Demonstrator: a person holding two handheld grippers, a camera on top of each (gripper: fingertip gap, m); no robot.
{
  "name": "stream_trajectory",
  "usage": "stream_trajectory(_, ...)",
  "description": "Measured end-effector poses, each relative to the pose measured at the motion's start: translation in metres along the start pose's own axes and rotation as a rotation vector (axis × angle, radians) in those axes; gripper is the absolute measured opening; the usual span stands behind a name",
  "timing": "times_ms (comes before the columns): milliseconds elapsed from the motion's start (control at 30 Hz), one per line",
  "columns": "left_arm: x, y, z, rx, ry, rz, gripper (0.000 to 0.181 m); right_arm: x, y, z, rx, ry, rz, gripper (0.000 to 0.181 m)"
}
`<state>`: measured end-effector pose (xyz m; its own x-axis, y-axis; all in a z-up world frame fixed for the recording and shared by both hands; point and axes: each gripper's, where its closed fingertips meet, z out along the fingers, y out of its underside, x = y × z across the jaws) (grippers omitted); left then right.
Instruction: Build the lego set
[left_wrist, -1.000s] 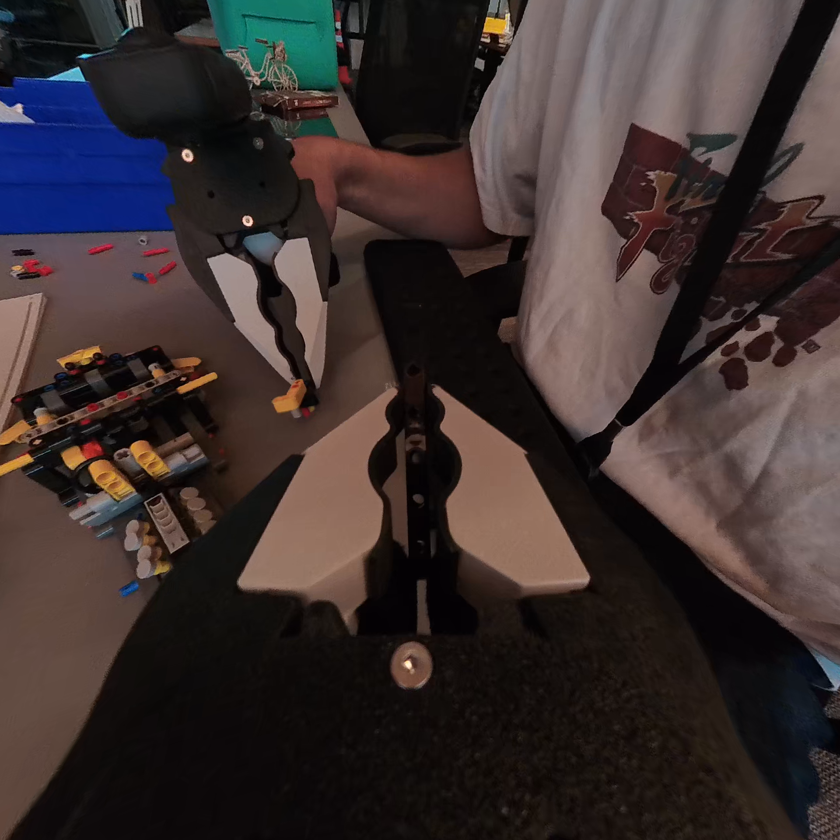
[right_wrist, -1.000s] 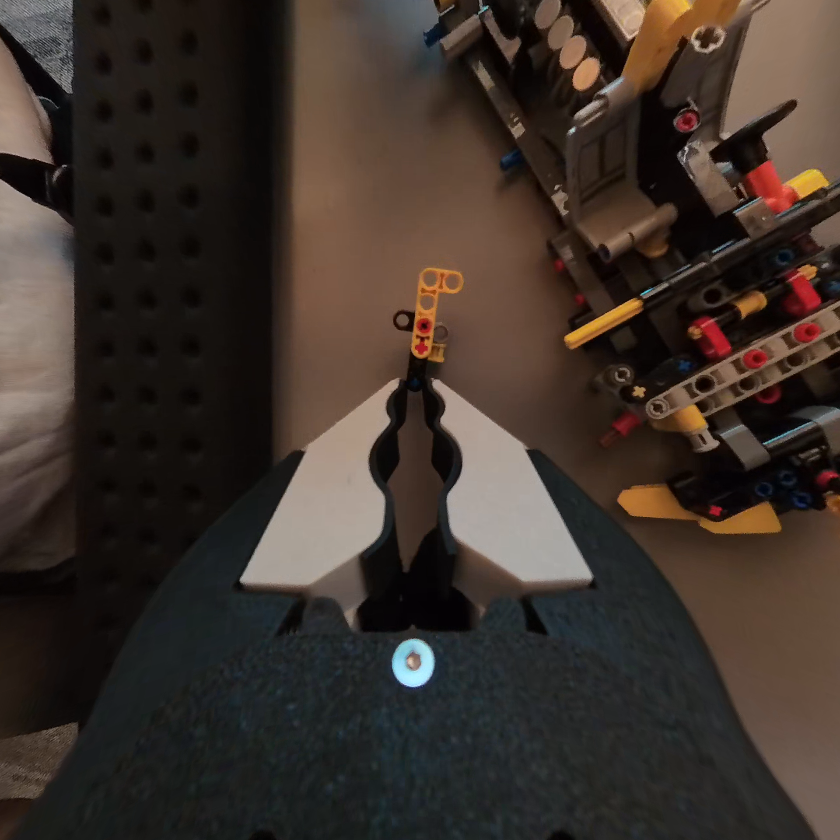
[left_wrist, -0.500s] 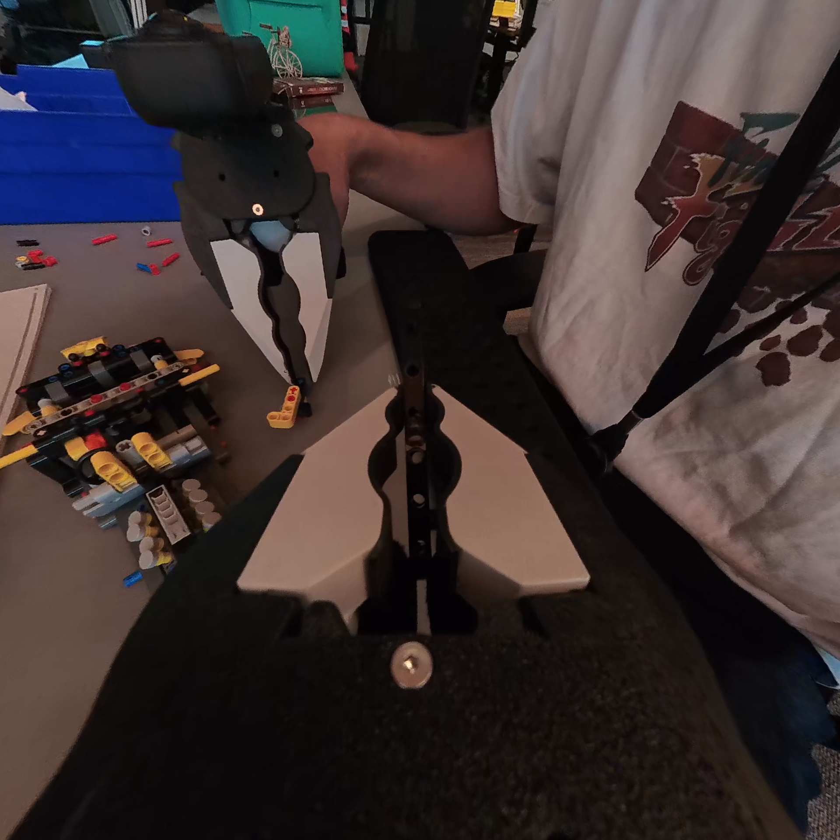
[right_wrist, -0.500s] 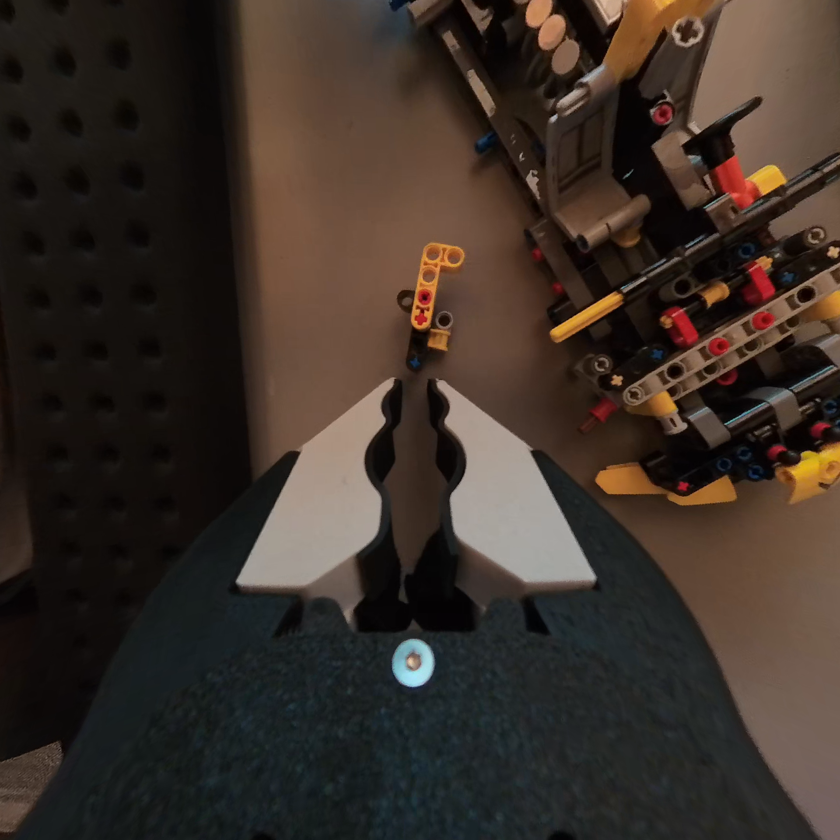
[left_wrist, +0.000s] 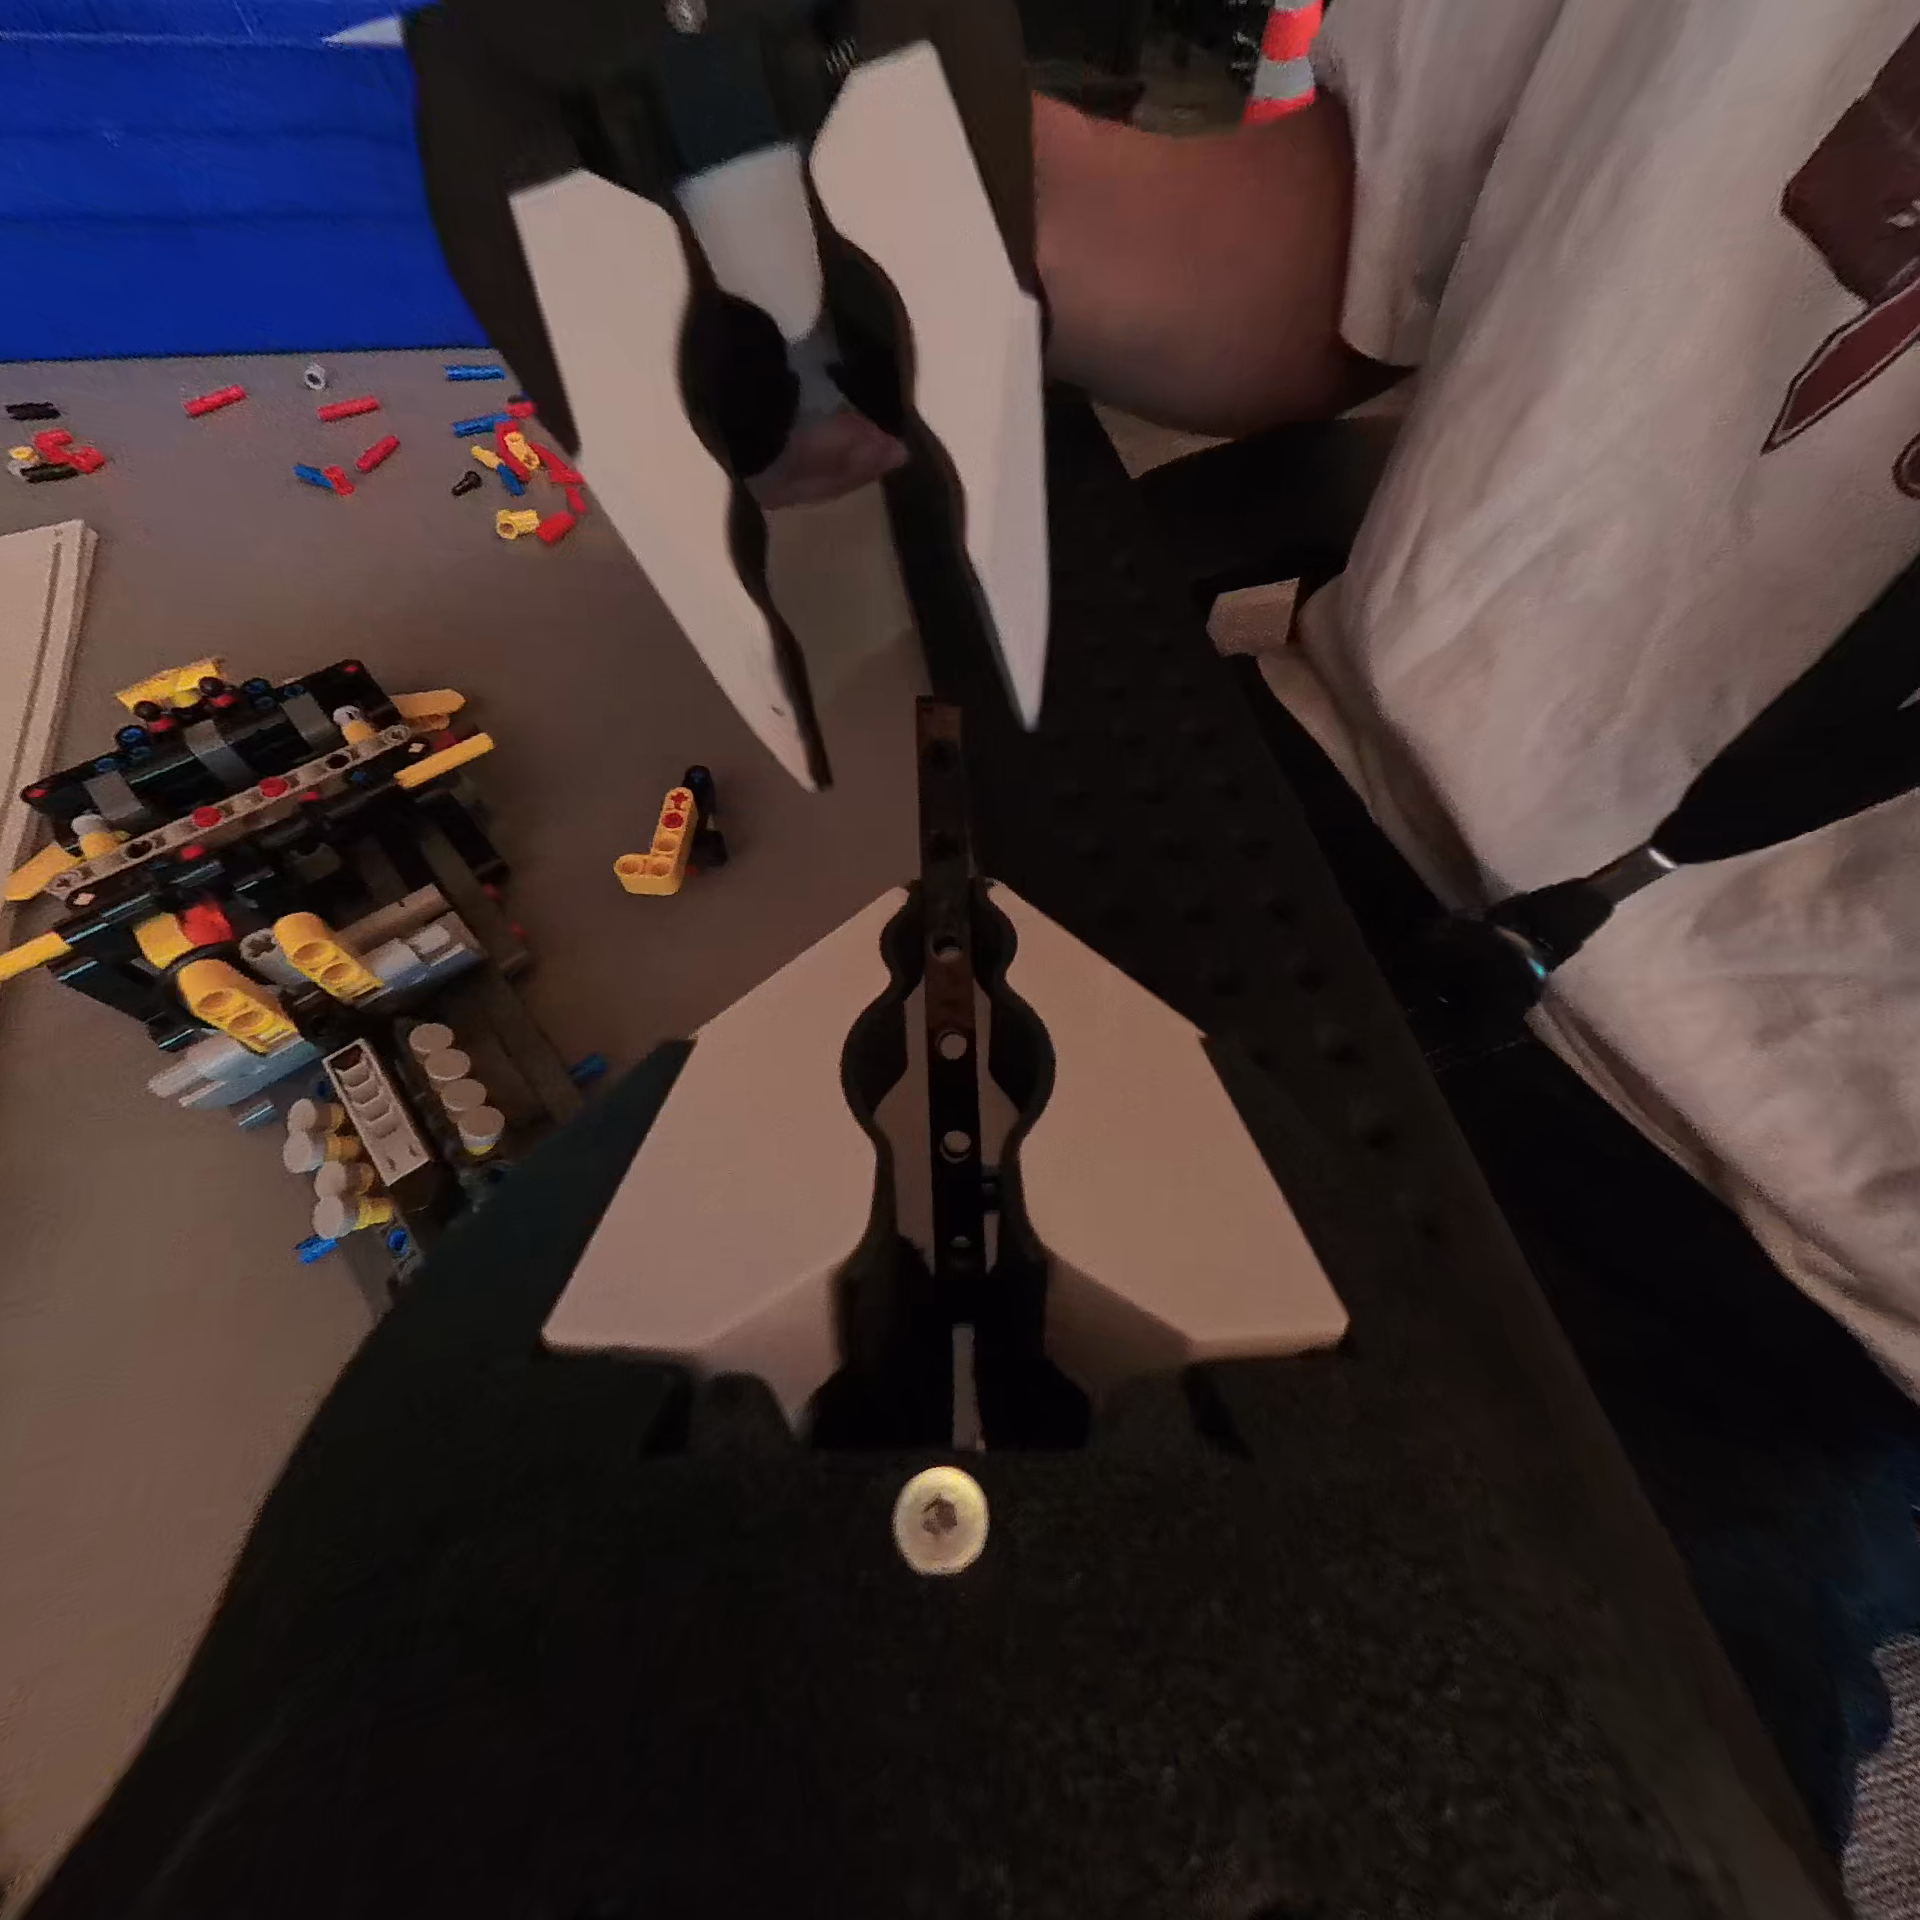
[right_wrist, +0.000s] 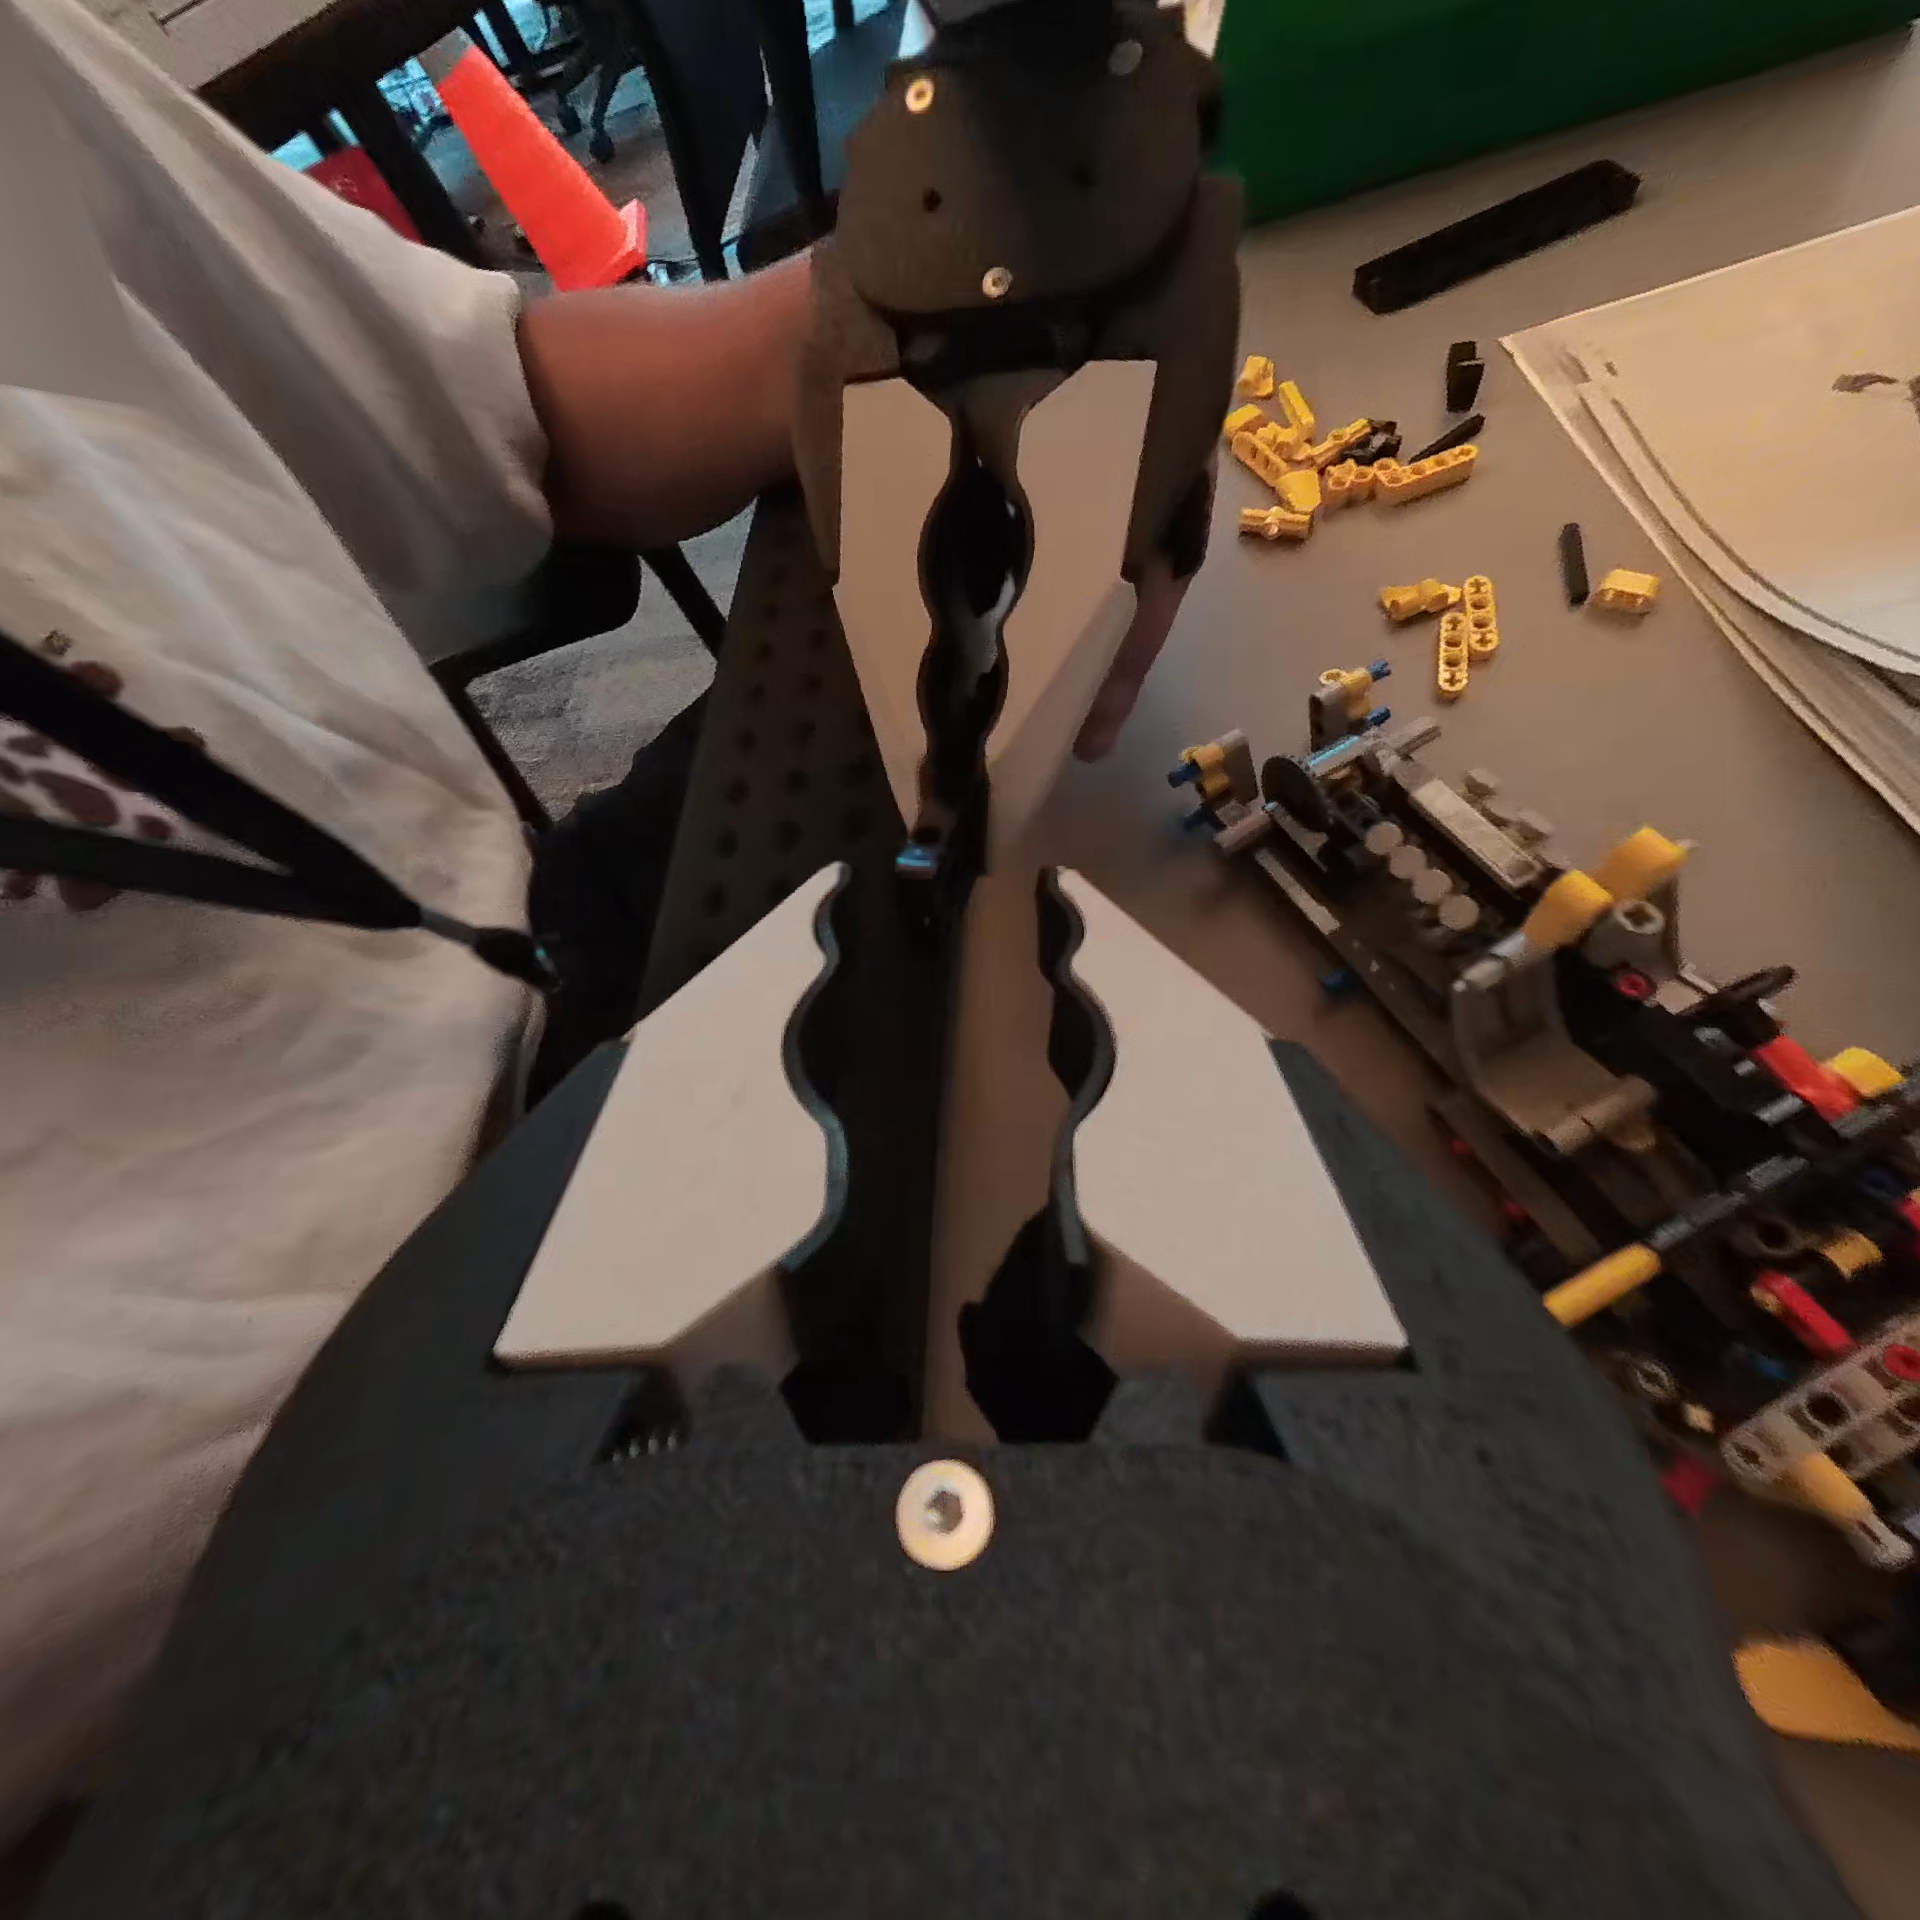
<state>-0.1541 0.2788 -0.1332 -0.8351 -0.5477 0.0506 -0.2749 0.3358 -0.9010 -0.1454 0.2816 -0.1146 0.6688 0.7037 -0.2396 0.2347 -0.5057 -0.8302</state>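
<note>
My left gripper (left_wrist: 940, 899) is shut on a long black beam with holes (left_wrist: 951, 1049), which sticks out forward past the fingertips. My right gripper (right_wrist: 945, 878) is open and empty, facing the left gripper (right_wrist: 940, 821) tip to tip. The beam's far end (right_wrist: 925, 862) sits just at the gap between the open right fingertips. In the left wrist view the right gripper (left_wrist: 920, 748) hangs over that end. A small yellow L-shaped assembly (left_wrist: 655, 852) lies on the table. The part-built black, grey and yellow model (left_wrist: 239, 883) (right_wrist: 1558, 987) lies beside it.
A black perforated strip (right_wrist: 769, 727) runs along the table's near edge by the person's white shirt (right_wrist: 260, 520). Loose yellow pieces (right_wrist: 1340, 468) and instruction sheets (right_wrist: 1766, 468) lie at the far right. Red and blue pins (left_wrist: 509, 457) are scattered before a blue bin (left_wrist: 208, 208). My left and right fingertips are right by each other.
My right gripper let go of the yellow L-shaped assembly on the table, opened wider, and lifted and swung to face the black beam. The left gripper kept its hold.
</note>
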Motion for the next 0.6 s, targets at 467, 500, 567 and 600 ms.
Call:
stream_trajectory(467, -0.037, -0.058, -0.096, 0.614, -0.294, -0.384, 0.03, 0.017, -0.035, -0.026, 0.38, 0.181, 0.273, 0.007)
stream_trajectory(500, -0.035, -0.058, -0.107, 0.667, -0.361, -0.408, 0.03, 0.016, -0.042, -0.032, 0.466, 0.157, 0.324, 0.007)
stream_trajectory(567, -0.023, -0.058, -0.109, 0.719, -0.471, -0.43, 0.03, 0.008, -0.058, -0.043, 0.655, 0.082, 0.383, 0.007)
stream_trajectory(600, -0.014, -0.061, -0.102, 0.752, -0.491, -0.432, 0.031, 0.004, -0.063, -0.044, 0.715, 0.058, 0.396, 0.007)
